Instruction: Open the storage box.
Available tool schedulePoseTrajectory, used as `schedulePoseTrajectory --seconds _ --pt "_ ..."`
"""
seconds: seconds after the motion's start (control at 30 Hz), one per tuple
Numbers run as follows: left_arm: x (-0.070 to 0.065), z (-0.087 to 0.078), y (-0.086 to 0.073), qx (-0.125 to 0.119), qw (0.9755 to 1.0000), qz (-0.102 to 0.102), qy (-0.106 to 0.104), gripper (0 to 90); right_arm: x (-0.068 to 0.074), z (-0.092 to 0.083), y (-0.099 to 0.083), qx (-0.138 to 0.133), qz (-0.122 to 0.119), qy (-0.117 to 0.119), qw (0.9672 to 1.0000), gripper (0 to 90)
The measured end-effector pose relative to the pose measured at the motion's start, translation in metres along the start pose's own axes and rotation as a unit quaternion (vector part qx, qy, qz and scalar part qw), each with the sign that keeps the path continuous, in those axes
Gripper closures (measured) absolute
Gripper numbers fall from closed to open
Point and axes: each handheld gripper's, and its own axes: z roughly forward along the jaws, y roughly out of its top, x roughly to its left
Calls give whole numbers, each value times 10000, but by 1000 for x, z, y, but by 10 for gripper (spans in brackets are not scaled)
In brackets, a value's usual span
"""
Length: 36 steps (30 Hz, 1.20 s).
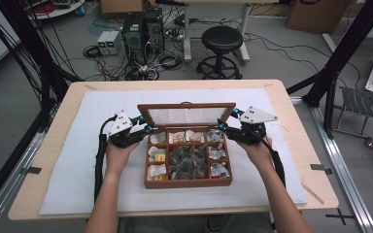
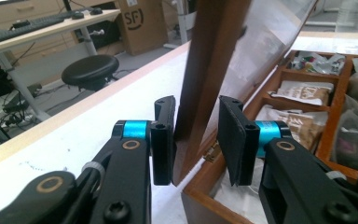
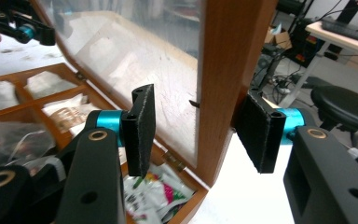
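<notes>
Pinching, with the left claw (image 2: 196, 135), the brown wooden side rail of the lid (image 2: 214, 56): pressing one flat black pad (image 2: 164, 140) against the rail's smooth outer face and the other against the glazed inner side, just above a small brass hinge (image 2: 209, 153). Holding that lid upright and slightly tilted, directly between the jaws, with its scratched, cloudy clear pane rising away from the fingertips.

Straddling, with the right claw (image 3: 196, 126), the opposite rail of the same lid without gripping it: keeping the jaws spread, with the inner foam-faced pad (image 3: 142, 130) standing clear of the pane and the outer pad (image 3: 258, 133) lying close beside the wood, touching or not being hard to tell. Looking past the inner pad onto another brass hinge (image 3: 173, 161) and the glossy, crinkled packets (image 3: 154, 193) below.

Reaching in from either side, seen from the high view, with the left claw (image 1: 148, 130) and the right claw (image 1: 223, 127) at the two back corners of the rectangular wooden box (image 1: 188, 183). Lying just in front of and between both claws, showing square and oblong compartments split by thin wooden slats, stuffed with small wrapped sachets (image 1: 156, 171) along the sides and darker bagged pieces (image 1: 189, 162) in the large middle cell. Resting under box and claws on a white, slightly fuzzy cloth (image 1: 77, 160) spread across a pale round-cornered wooden table (image 1: 43, 160).
</notes>
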Motion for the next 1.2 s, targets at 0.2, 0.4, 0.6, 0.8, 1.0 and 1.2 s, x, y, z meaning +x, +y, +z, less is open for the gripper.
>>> schedulePoseTrajectory --seconds 0.2,0.4,0.6,0.8,1.0,1.2 --pt "6 4 -5 -189 9998 -97 7 691 -6 13 -4 -21 103 -61 9999 505" --pt "11 9 -7 -221 9997 -140 -15 698 -12 25 -9 9 224 -107 9997 505" --pt "16 14 -9 -265 9994 -209 -22 695 -14 37 -15 160 259 -197 9993 505" --pt "19 15 -11 -304 9992 -246 -65 690 -14 49 -21 378 294 -286 9984 524" --pt "20 18 -11 -282 9992 -271 -18 672 -15 58 -26 385 454 -336 9977 528" --pt "24 19 -10 -214 9990 -376 -88 668 -17 60 -29 435 604 -329 9967 541"
